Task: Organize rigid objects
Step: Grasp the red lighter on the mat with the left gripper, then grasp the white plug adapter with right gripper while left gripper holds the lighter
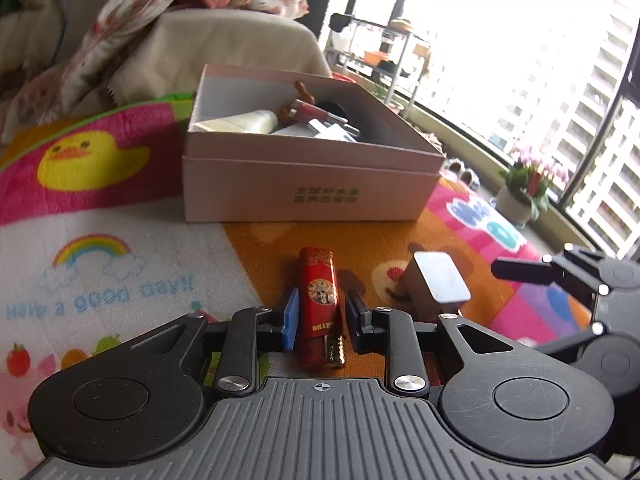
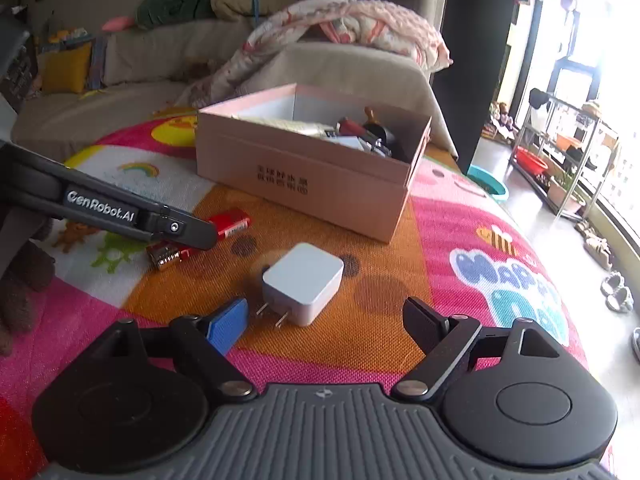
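My left gripper sits narrowed around the red lighter on the mat, its long axis along the fingers, grip unconfirmed. My right gripper gapes empty just short of the white charger. Beyond stands the pink box, toward the mat's far edge.

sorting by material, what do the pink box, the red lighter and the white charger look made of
Pink box: looks like cardboard, matte, with crisp folded edges and printed text.
Red lighter: glossy printed casing, plastic or wrapped metal, hard to tell; gold metal end.
White charger: smooth hard plastic, slight sheen, with two metal prongs.
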Action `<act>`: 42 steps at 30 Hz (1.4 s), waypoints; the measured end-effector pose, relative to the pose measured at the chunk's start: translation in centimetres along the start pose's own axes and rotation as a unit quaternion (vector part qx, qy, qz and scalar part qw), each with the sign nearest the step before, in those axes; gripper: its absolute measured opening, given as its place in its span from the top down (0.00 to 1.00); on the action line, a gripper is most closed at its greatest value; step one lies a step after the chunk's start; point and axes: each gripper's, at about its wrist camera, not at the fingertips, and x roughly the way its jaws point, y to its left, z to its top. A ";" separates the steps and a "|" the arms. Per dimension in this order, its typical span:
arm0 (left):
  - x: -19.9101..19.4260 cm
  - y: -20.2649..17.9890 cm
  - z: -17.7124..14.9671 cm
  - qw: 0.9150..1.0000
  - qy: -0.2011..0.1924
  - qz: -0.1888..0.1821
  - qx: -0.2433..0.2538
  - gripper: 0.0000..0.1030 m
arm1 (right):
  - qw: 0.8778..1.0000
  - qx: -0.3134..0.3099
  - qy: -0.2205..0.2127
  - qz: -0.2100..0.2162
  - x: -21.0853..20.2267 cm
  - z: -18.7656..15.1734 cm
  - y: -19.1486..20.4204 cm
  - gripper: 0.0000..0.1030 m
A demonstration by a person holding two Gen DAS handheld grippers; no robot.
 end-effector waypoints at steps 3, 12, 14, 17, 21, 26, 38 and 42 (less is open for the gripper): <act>-0.1 -0.5 -0.1 1.000 0.004 0.006 0.020 0.73 | 1.000 0.015 0.006 -0.006 0.3 0.0 -0.4 0.13; -0.9 -0.6 -1.0 0.999 -0.008 0.022 0.023 0.74 | 0.992 0.112 0.028 -0.059 1.0 -0.1 -3.2 0.12; -1.5 -0.6 -1.4 1.000 -0.003 0.017 0.023 0.74 | 0.987 0.148 0.031 -0.061 1.0 -0.4 -4.4 0.11; -2.5 -0.7 -2.1 1.000 0.005 0.005 0.024 0.74 | 0.984 0.166 0.023 -0.052 0.7 -0.7 -5.0 0.11; -2.5 -1.2 -2.5 1.000 -0.001 0.009 0.028 0.74 | 0.987 0.154 0.027 -0.047 0.9 -0.6 -4.5 0.08; -1.3 -1.3 -2.2 1.000 -0.024 0.003 0.013 0.74 | 0.989 0.133 0.036 -0.051 1.3 -0.4 -3.7 0.05; -3.3 1.0 -4.0 0.999 -0.035 -0.024 -0.028 0.74 | 0.998 0.060 0.023 -0.014 2.5 1.3 -1.5 0.14; -3.3 0.6 -4.0 0.999 -0.038 -0.015 -0.022 0.74 | 1.000 0.016 0.016 0.018 2.7 2.5 0.4 0.56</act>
